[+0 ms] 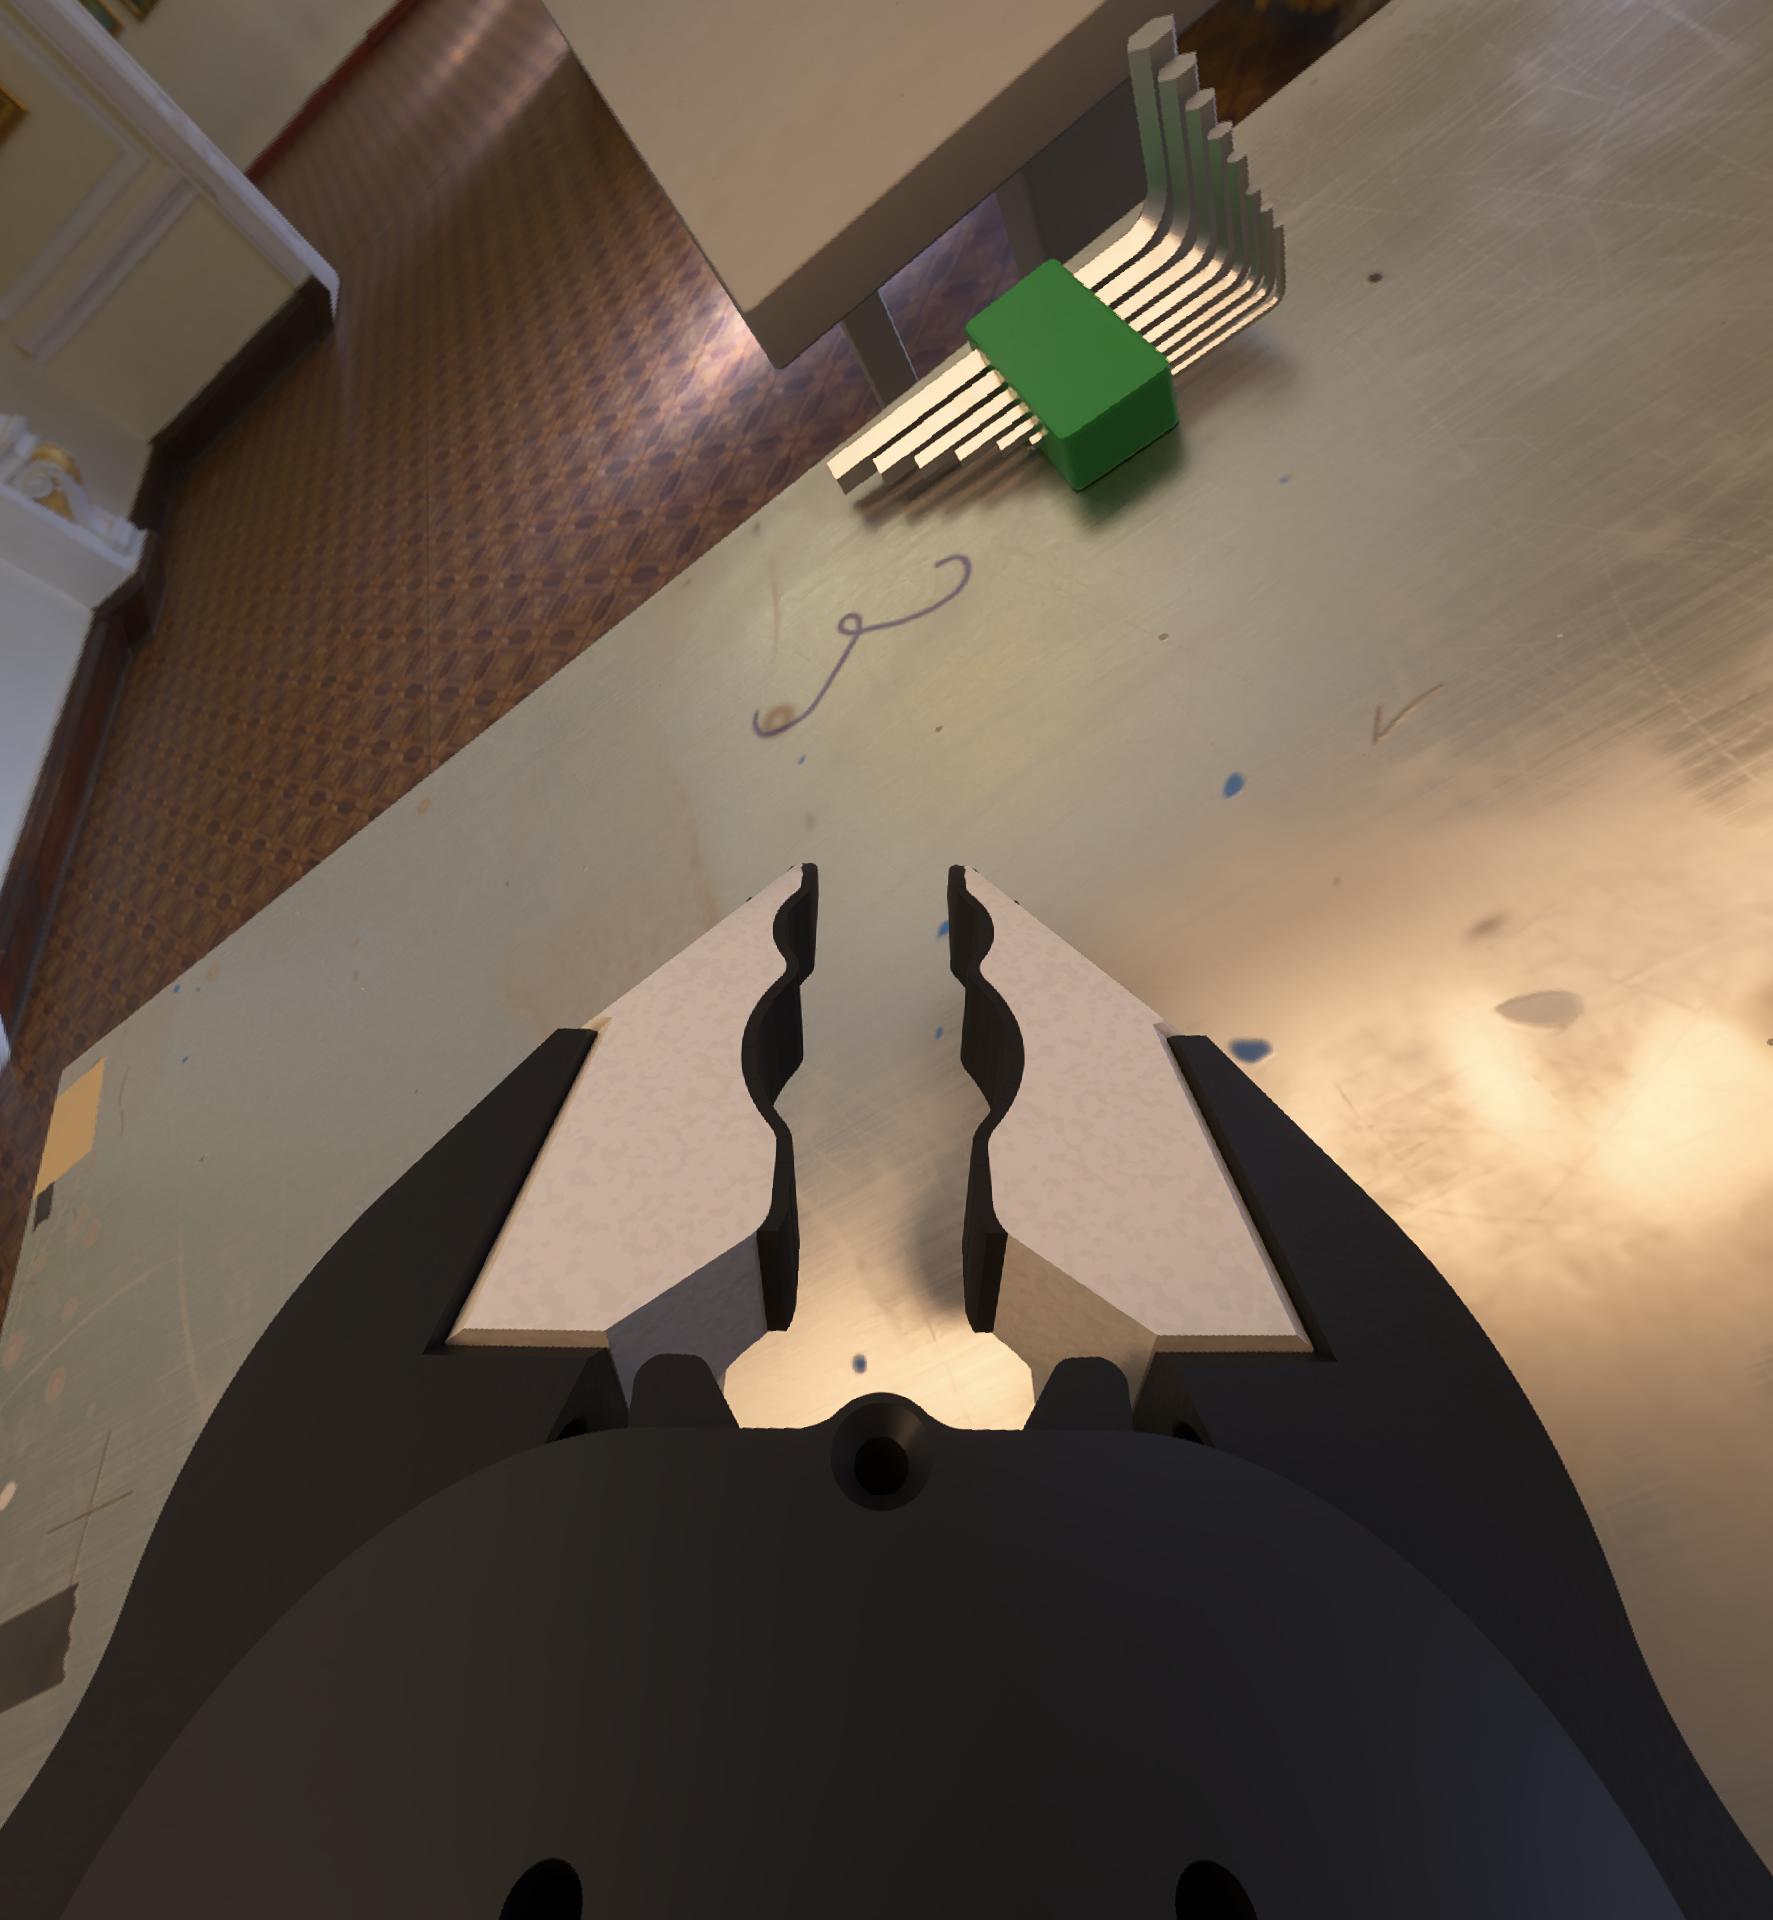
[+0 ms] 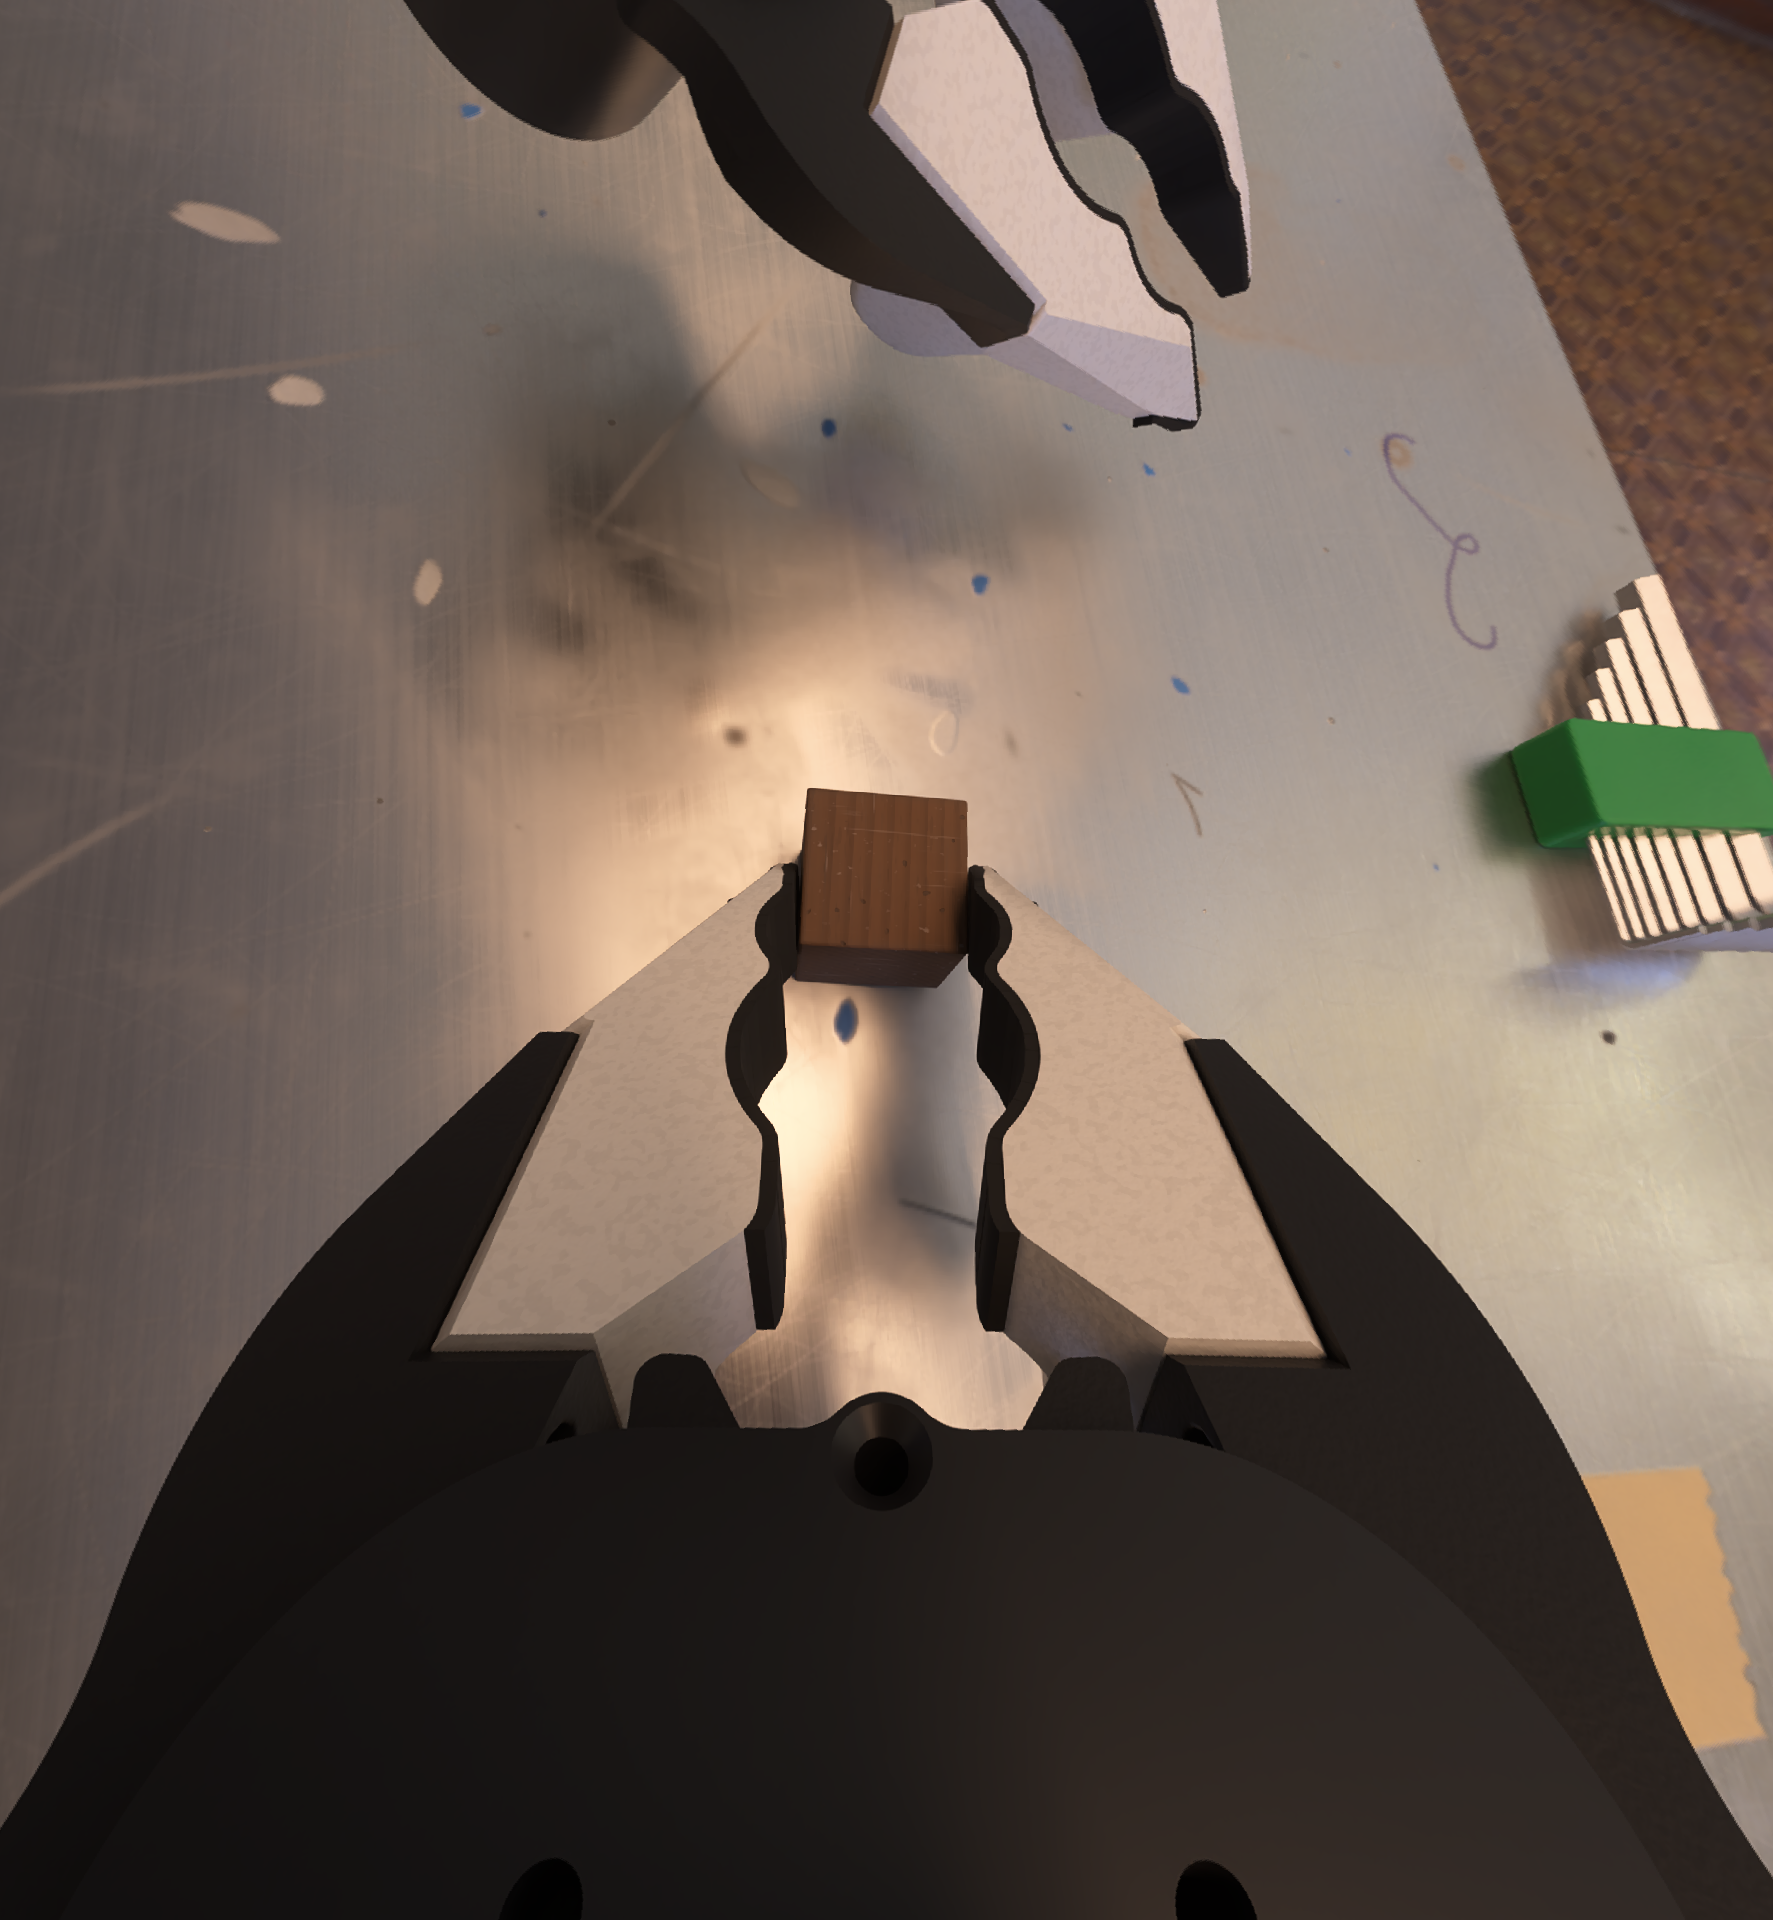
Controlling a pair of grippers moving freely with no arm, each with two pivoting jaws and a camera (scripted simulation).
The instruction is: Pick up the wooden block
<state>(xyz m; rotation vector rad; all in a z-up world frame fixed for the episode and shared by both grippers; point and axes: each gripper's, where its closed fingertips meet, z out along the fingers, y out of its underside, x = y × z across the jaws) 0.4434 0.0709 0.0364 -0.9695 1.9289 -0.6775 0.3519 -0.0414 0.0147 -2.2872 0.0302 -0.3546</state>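
The right hand-held gripper (image 2: 882, 883) fills the foreground of its own view, its two fingertips pressed against opposite sides of the wooden block (image 2: 882, 883), a small brown cube held at the very tips. The block seems clear of the scratched metal worktop (image 2: 238, 935), with a soft shadow beneath it, so the grasp looks made and the lift looks to be the step in hand. The next move calls for a steady, straight rise, since the tip-only hold leaves little margin. The left hand-held gripper (image 1: 882, 883) hangs empty above the worktop, jaws slightly parted. A hex key set in a green holder (image 2: 1651, 779) lies well apart, near the worktop's edge.
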